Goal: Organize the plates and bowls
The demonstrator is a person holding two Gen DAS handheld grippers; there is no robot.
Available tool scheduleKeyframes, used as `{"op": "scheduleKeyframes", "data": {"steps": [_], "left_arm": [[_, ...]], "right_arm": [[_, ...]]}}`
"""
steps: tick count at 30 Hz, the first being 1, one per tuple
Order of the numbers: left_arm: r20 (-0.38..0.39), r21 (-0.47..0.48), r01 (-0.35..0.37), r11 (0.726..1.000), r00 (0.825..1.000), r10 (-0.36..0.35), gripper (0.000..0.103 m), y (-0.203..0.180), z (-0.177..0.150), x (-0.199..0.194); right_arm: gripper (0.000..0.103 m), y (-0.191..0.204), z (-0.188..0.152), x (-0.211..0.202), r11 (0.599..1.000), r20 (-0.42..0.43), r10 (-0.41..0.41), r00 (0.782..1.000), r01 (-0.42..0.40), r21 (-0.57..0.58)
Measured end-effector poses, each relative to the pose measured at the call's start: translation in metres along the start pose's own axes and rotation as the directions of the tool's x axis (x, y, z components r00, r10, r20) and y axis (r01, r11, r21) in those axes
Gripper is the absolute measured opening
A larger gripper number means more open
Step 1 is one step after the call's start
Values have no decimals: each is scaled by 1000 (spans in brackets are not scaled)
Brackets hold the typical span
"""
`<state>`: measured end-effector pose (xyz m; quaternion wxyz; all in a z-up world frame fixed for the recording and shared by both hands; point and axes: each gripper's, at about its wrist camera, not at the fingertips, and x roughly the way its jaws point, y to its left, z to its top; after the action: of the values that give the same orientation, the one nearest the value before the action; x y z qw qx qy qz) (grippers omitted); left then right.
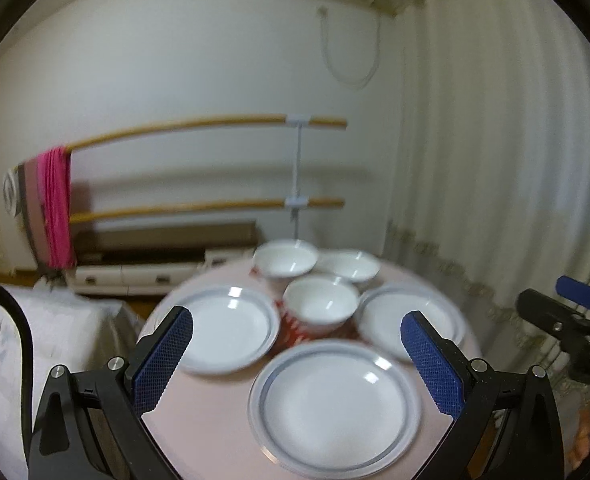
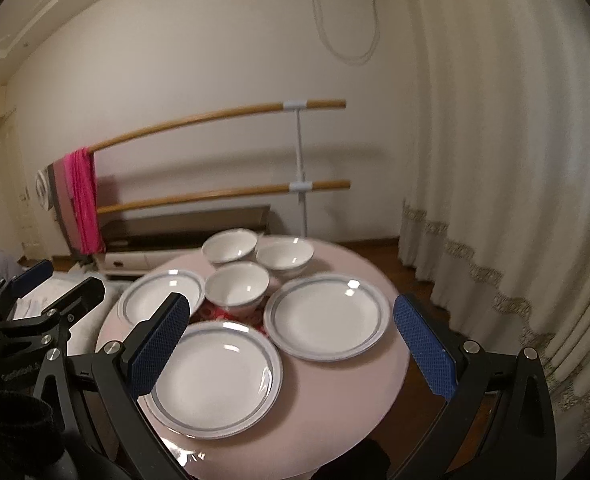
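Three white plates with grey rim bands lie on a round pink table (image 1: 215, 432): a near plate (image 1: 333, 406) (image 2: 215, 378), a left plate (image 1: 225, 328) (image 2: 161, 298) and a right plate (image 1: 409, 320) (image 2: 327, 316). Three white bowls stand behind them: a middle bowl (image 1: 321, 302) (image 2: 237, 286), a far left bowl (image 1: 285, 258) (image 2: 229, 246) and a far right bowl (image 1: 351, 264) (image 2: 285, 254). My left gripper (image 1: 297, 360) is open and empty above the near plate. My right gripper (image 2: 291, 346) is open and empty above the table.
A red patterned mat (image 1: 295, 330) lies under the middle bowl. A wooden two-rail rack (image 2: 223, 114) with a pink cloth (image 2: 83, 200) stands by the wall. White curtains (image 2: 515, 160) hang at the right. A low cabinet (image 1: 135, 272) stands behind the table.
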<state>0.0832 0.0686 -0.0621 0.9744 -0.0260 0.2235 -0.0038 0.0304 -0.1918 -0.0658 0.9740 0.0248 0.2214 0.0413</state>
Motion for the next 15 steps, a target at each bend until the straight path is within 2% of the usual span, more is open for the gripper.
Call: {"op": "scheduleKeyframes", "data": {"steps": [3, 7, 10, 15], "left_arm": [[-101, -15, -19, 1000, 995, 18, 102, 12, -15, 26], [-244, -70, -7, 998, 970, -10, 102, 24, -36, 60], [-310, -86, -15, 996, 951, -12, 102, 29, -42, 78], [-393, -138, -16, 990, 919, -39, 102, 41, -43, 108]], "right_arm": [[103, -5, -15, 30, 1000, -82, 24, 996, -23, 15], [103, -9, -40, 69, 998, -195, 62, 979, -55, 40], [103, -12, -59, 91, 994, -258, 99, 961, -83, 73], [92, -17, -81, 124, 981, -351, 177, 920, -134, 143]]}}
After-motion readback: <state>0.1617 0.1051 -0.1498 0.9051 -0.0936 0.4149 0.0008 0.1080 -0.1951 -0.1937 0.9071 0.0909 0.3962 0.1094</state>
